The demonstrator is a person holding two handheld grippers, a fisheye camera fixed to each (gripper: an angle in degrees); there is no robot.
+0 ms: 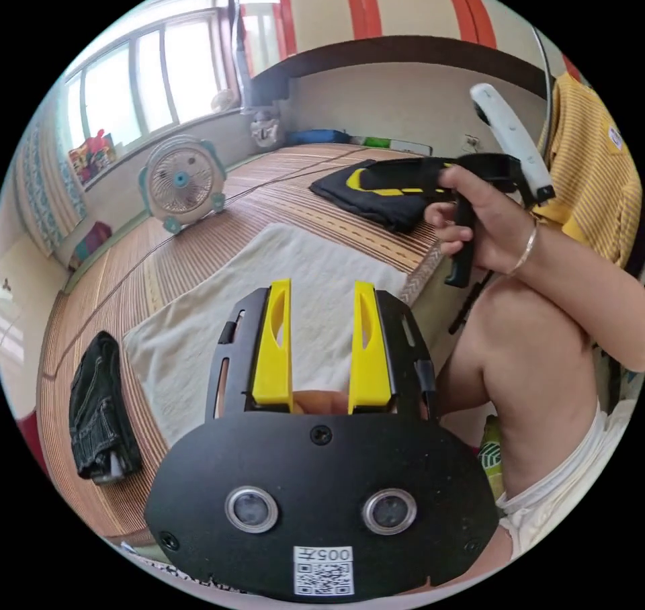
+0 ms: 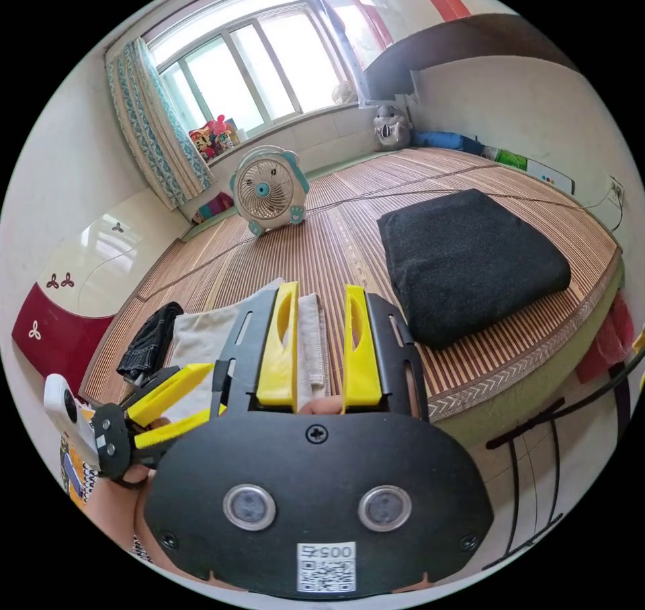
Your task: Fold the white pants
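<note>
My left claw gapes empty above the folded white pants; my right claw gapes too, black cushion at two o'clock

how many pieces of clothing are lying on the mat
3: white pants before the grippers, a dark folded garment beyond, dark jeans beside the pants. Others may be hidden.

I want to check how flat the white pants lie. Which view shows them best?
The left gripper view: the white pants spread wide across the mat, with most of their outline visible. In the right gripper view the pants sit small, partly behind the open right gripper.
</note>
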